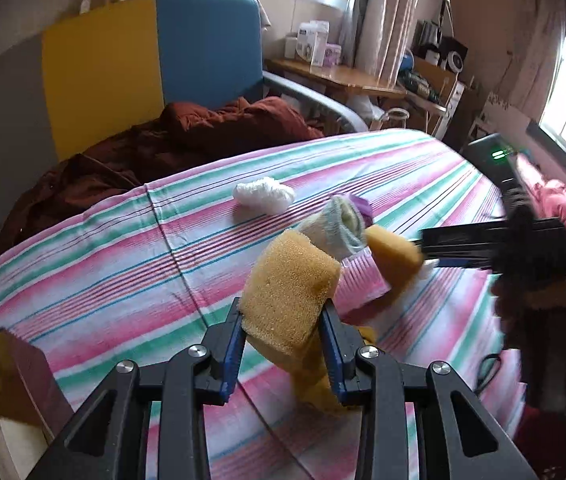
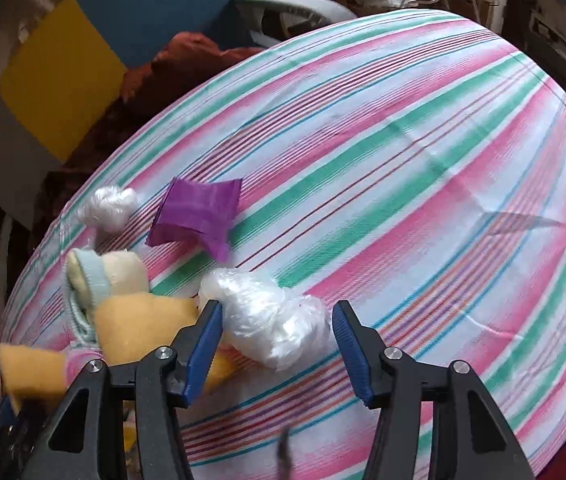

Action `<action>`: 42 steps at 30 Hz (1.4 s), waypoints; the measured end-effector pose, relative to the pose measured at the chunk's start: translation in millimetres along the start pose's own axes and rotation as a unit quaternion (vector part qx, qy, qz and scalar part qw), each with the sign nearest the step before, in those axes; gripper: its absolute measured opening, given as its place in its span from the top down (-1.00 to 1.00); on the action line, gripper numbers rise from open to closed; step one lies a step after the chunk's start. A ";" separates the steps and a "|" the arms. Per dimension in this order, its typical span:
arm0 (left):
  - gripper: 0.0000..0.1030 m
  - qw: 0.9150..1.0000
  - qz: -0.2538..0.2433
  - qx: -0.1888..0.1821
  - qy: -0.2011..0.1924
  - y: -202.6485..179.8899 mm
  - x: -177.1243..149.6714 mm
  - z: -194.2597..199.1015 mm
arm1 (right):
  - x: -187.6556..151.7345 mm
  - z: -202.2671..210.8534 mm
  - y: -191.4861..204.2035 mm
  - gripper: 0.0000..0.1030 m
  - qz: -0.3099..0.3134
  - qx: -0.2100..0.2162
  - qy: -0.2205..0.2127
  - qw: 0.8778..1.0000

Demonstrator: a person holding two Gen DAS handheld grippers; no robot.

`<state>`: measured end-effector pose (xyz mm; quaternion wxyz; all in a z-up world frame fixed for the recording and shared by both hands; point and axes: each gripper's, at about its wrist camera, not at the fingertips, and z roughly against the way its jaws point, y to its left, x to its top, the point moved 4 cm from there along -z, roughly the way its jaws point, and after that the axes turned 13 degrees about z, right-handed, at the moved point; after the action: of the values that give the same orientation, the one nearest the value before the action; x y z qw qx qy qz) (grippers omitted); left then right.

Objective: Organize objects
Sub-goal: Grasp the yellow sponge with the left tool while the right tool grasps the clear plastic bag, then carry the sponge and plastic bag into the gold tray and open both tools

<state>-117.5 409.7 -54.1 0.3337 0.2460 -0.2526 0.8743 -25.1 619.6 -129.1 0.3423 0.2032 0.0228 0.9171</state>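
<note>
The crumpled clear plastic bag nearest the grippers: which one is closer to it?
Right. The right gripper straddles the clear plastic bag, jaws open. The left gripper sits off to its side, clamping a yellow sponge.

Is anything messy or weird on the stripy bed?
Yes. A crumpled clear plastic bag, a purple wrapper and another white plastic wad lie scattered on the striped sheet, like litter. A rolled sock sits among them, beside the left tool's yellow sponge pads.

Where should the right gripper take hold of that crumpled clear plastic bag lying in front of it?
Grip the crumpled clear plastic bag across its bulging middle, coming straight down from above. It lies loose on the striped sheet, and the right gripper already straddles it, open.
</note>
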 end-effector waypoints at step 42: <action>0.30 0.946 0.165 0.235 -0.154 144.1 -119.1 218.5 | -122.7 126.9 271.8 0.18 0.318 0.217 -0.120 0.915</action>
<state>-84.2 129.1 -1.2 0.0749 0.4037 -0.1254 0.9031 -60.2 321.3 -7.5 -0.0200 0.3777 0.1138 0.9187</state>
